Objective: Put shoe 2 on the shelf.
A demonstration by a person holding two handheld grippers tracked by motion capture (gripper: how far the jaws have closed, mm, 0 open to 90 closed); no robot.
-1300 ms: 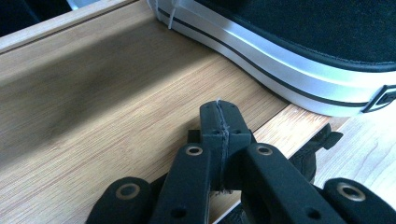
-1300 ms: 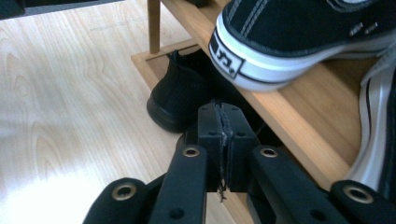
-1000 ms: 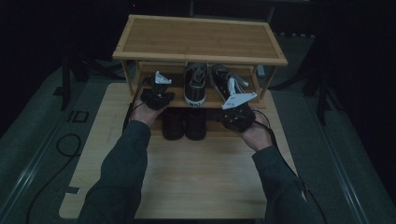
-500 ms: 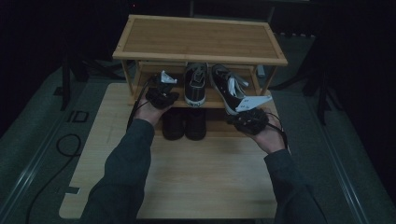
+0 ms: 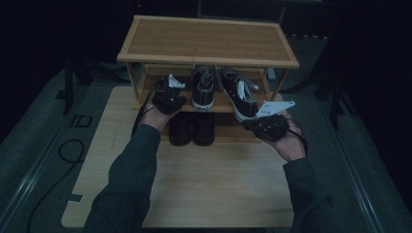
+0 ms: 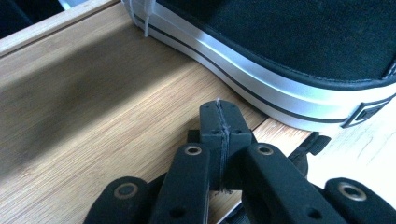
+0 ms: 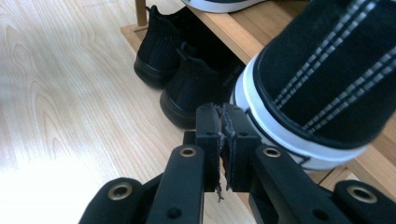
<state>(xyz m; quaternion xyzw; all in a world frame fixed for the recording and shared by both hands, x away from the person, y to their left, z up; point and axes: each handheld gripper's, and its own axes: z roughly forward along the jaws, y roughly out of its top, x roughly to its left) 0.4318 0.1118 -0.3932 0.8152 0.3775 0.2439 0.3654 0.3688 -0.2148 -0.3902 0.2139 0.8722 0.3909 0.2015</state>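
The black sneakers [image 5: 204, 87] sit on the middle shelf of a wooden shoe rack [image 5: 209, 41], the right sneaker [image 5: 238, 94] angled with its heel over the shelf's front edge. The right gripper [image 7: 221, 122], jaws together on nothing, hangs just beside that heel. The left gripper [image 6: 218, 120], jaws pressed together, rests over the shelf beside the left sneaker [image 6: 299, 51]. Black boots [image 5: 192, 128] stand below.

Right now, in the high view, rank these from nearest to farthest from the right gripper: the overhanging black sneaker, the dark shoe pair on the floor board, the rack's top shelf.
1. Overhanging black sneaker, just above-left of the right gripper.
2. Dark shoe pair, left, under the rack.
3. Top shelf, farthest back.
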